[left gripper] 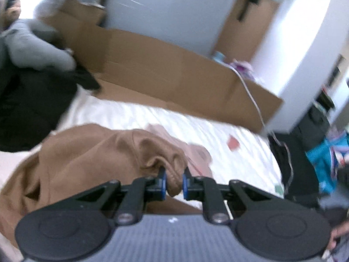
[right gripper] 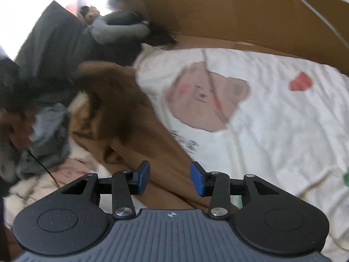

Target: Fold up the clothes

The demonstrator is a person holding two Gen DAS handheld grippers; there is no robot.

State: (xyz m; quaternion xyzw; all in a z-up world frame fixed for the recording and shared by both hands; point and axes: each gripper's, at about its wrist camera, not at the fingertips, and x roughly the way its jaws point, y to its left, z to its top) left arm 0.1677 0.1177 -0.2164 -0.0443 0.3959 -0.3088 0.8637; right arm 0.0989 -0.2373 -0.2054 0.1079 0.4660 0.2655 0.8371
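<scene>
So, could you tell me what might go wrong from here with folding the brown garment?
1. The left gripper pinches only a small bunched fold of the brown garment, so it may slip out when pulled.
2. The right gripper is open above the cloth, holding nothing; one-sided pulling could twist the garment instead of laying it flat.
3. The garment lies beside a dark clothes pile and could snag or drag it.

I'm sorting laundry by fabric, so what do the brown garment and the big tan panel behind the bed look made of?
Brown garment: looks like soft matte knit, bunching in rounded folds. Tan panel: apparently cardboard, flat, dull, creased.
</scene>
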